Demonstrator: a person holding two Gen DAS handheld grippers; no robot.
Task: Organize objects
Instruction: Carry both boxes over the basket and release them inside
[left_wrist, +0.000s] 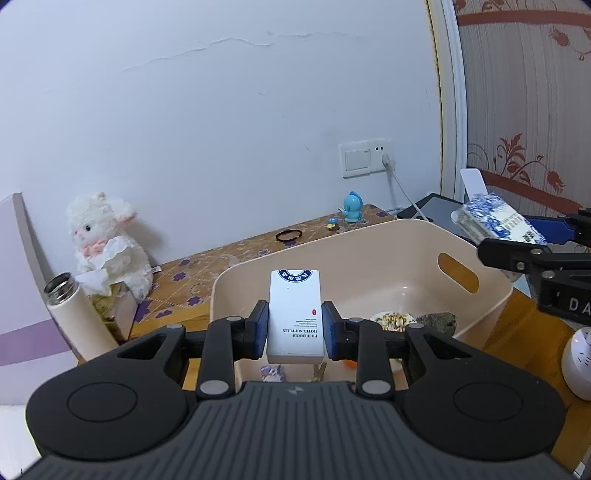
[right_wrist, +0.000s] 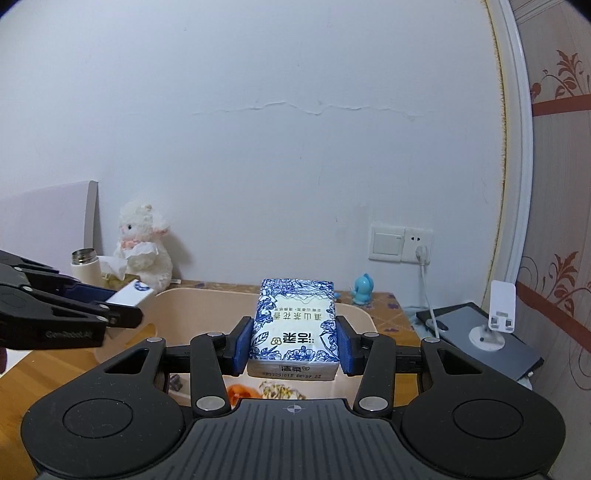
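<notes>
The left tongs (left_wrist: 294, 325) are held level above the near edge of a beige plastic bin (left_wrist: 373, 243), aimed forward toward a white wall. Their blue pads (left_wrist: 260, 328) are clenched on the two long sides of a small white box (left_wrist: 294, 314) printed with "HOTEL SUPPLIES". The box's long axis runs straight ahead along the fingers, with its blue-logo end pointing away, out over the bin. The right tongs (right_wrist: 293, 341) are also level and facing the wall, above the bin's right side, and grasp a blue-and-white floral tissue pack (right_wrist: 295, 325) by its long sides. The pack lies flat, its long axis pointing forward over the bin and its barcode end nearest the camera. In the left view, this pack (left_wrist: 495, 221) hangs past the bin's right rim. The bin stands on a wooden table (left_wrist: 524, 325) and contains a grey rock (left_wrist: 437, 322) beside a speckled white item. Farther back are a white plush lamb (left_wrist: 107, 243), an open white flask (left_wrist: 74, 314), a black hair tie (left_wrist: 289, 235) and a blue toy figure (left_wrist: 353, 207).
</notes>
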